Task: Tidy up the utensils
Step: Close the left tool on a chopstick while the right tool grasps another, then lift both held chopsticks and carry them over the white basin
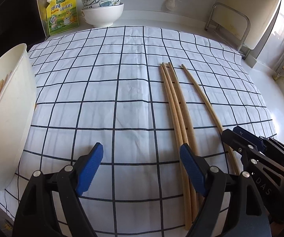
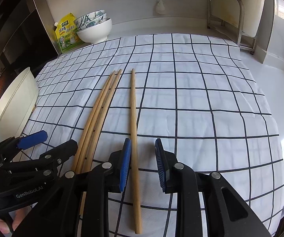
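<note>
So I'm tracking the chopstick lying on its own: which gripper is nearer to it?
Right. The right gripper straddles the lone chopstick, jaws slightly open, pads not pressing it. The left gripper stands open beside the three bundled chopsticks, farther off.

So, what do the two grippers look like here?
Both the left gripper and the right gripper are black plastic with silver rivets and ribbed blue pads. White lettering marks their bodies. No cables or sleeves show.

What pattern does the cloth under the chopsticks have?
The cloth is white with a dark grid of thin lines, clearest in the right wrist view.
</note>
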A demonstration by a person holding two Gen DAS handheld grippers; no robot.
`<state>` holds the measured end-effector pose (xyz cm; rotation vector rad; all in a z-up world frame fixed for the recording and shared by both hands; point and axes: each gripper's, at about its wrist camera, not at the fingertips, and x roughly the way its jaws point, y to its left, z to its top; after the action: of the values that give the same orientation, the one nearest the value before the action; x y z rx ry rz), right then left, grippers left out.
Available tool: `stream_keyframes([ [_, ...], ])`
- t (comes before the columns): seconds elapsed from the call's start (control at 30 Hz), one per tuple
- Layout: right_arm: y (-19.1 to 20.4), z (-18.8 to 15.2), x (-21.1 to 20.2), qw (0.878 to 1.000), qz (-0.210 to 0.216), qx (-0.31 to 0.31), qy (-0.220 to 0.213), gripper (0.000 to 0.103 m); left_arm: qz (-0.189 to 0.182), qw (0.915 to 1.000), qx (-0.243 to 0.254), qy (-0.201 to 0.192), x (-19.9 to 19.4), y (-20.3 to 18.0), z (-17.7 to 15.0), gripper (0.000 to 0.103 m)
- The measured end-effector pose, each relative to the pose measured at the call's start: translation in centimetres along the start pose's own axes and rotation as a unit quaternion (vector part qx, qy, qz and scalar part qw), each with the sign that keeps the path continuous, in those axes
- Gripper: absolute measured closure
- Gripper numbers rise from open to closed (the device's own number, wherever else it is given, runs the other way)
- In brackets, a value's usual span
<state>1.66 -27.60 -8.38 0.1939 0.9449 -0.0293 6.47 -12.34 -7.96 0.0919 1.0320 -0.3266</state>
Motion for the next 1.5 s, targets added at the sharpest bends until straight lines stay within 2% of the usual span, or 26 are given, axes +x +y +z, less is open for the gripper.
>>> stream_keyframes([
  [0.27, -0.1, 0.0, 0.0, 1.000, 0.002, -0.004, -0.004, 0.076, 0.010, 0.9999, 0.005, -0.002, 0.5, -0.5, 0.3, 0.021],
  [0.4, 0.2, -0.1, 0.0, 1.000, -0.002, -0.010, -0.005, 0.075, 0.020, 0.9998, 0.006, -0.002, 0.6, -0.3, 0.2, 0.015],
  [0.5, 0.4, -0.1, 0.0, 1.000, -0.005, -0.017, -0.005, 0.073, 0.043, 0.9990, 0.016, -0.001, 0.7, -0.1, -0.1, 0.015],
  [0.8, 1.7, 0.1, 0.6, 0.998, -0.036, -0.052, -0.006, 0.070, 0.043, 0.9990, 0.008, 0.001, 1.2, 0.2, 0.9, 0.017],
  [0.87, 2.2, 0.1, 0.8, 0.997, -0.050, -0.066, -0.008, 0.070, 0.041, 0.9991, 0.009, 0.001, 1.4, 0.0, 1.3, 0.022],
  [0.97, 2.3, 0.1, 0.9, 0.996, -0.050, -0.069, -0.009, 0.073, 0.037, 0.9992, 0.016, 0.001, 1.4, -0.4, 1.7, 0.034],
  [1.03, 2.5, 0.2, 0.9, 0.996, -0.050, -0.072, -0.007, 0.077, 0.030, 0.9992, 0.026, 0.000, 1.2, -0.9, 1.8, 0.051],
  [1.07, 2.6, 0.2, 0.9, 0.996, -0.050, -0.074, -0.006, 0.085, 0.027, 0.9992, 0.030, 0.000, 1.2, -1.1, 1.8, 0.055],
  [1.1, 2.7, 0.3, 0.9, 0.996, -0.049, -0.073, -0.005, 0.097, 0.024, 0.9991, 0.034, 0.000, 1.1, -1.3, 1.8, 0.065],
  [1.13, 2.7, 0.3, 0.9, 0.996, -0.048, -0.071, -0.004, 0.097, 0.020, 0.9991, 0.037, 0.001, 1.0, -1.5, 1.7, 0.076],
  [1.23, 2.1, 0.3, 0.9, 0.998, -0.031, -0.051, -0.002, 0.097, 0.013, 0.9991, 0.041, 0.005, 0.8, -1.3, 1.6, 0.096],
  [1.37, 1.6, 0.2, 0.4, 1.000, -0.012, -0.020, 0.000, 0.097, -0.014, 0.9995, 0.023, 0.014, 0.2, -0.2, 1.1, 0.096],
  [1.5, 2.1, 0.1, -0.6, 1.000, 0.001, -0.007, -0.004, 0.097, -0.034, 0.9994, 0.005, 0.002, -1.7, 1.2, 1.0, 0.096],
])
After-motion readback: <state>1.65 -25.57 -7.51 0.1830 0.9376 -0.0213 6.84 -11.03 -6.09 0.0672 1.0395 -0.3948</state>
